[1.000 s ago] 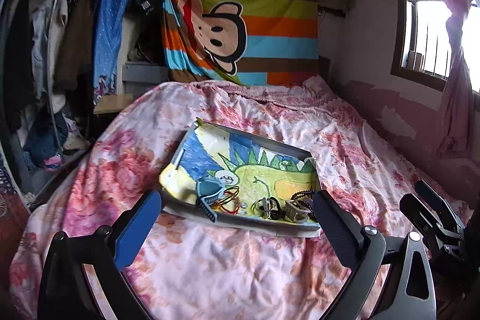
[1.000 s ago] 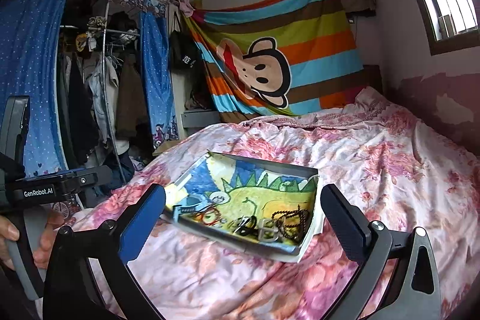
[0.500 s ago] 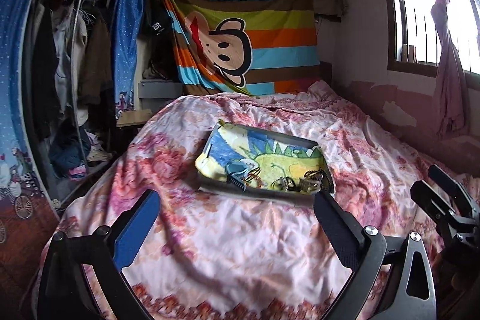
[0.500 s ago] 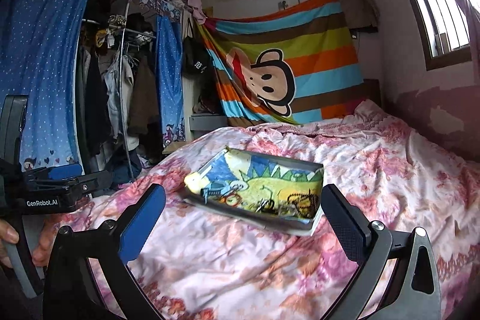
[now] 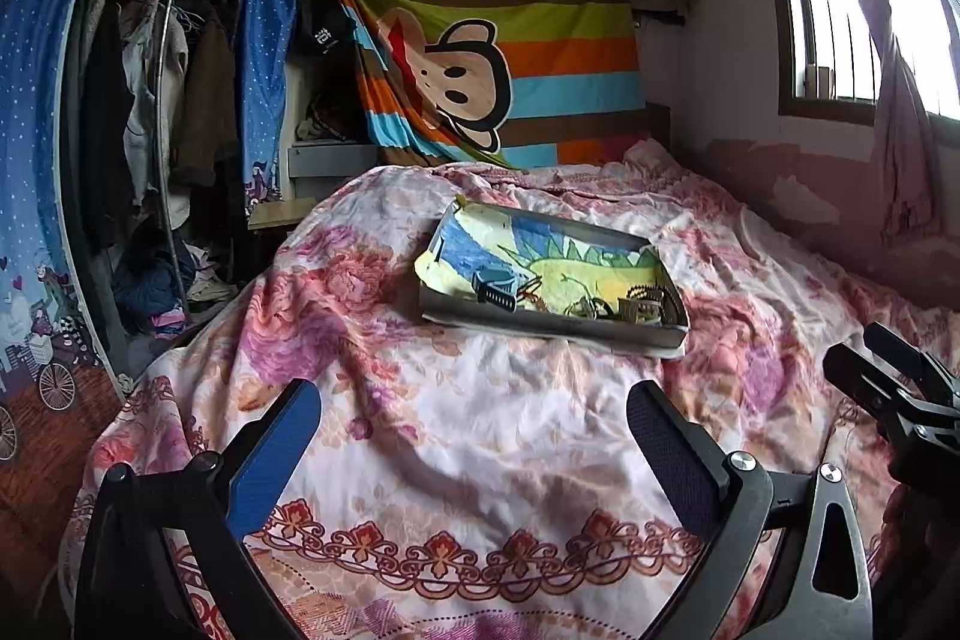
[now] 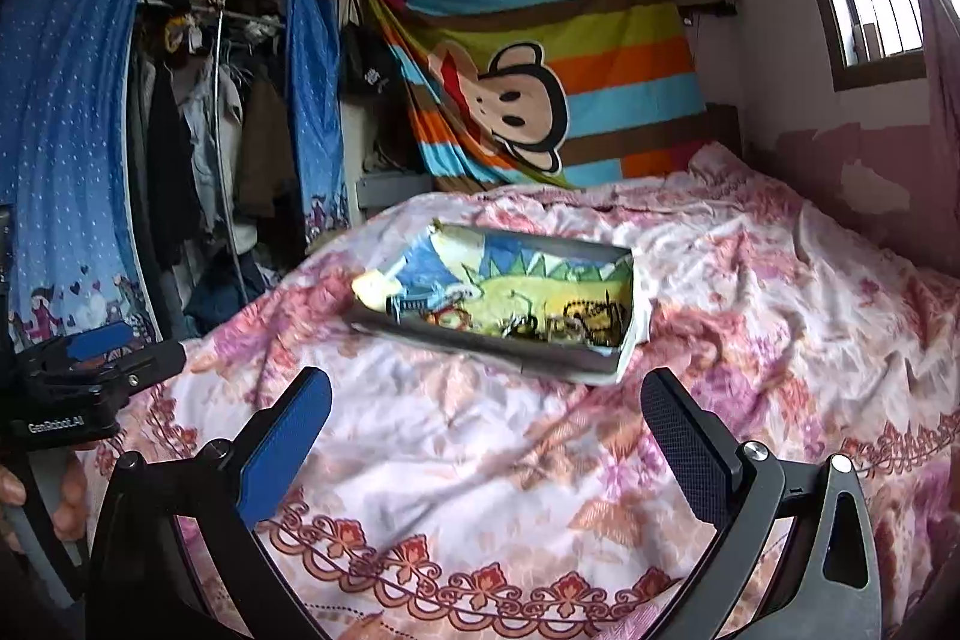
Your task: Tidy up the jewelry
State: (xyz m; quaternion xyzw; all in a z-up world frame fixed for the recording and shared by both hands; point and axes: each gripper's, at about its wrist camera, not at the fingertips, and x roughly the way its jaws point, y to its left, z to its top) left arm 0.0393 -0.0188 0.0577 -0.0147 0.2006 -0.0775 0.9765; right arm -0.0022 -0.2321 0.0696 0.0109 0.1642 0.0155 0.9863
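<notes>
- Left wrist view: both hand-held grippers have backed away from the tray (image 5: pixel 558 325) over the last second; it now sits well apart, mid-bed.
- The left hand-held gripper (image 5: pixel 474 433) is spread wide and empty. The right hand-held gripper (image 6: pixel 486 421) is likewise wide and empty.
- The jewelry (image 6: pixel 564 319) lies heaped along the tray's near wall, unsorted. Judge the task as not yet started.
- The bed (image 5: pixel 480 436) between you and the tray is bare. Approach over the near wall; the clothes rack (image 5: pixel 162 100) crowds the left.
</notes>
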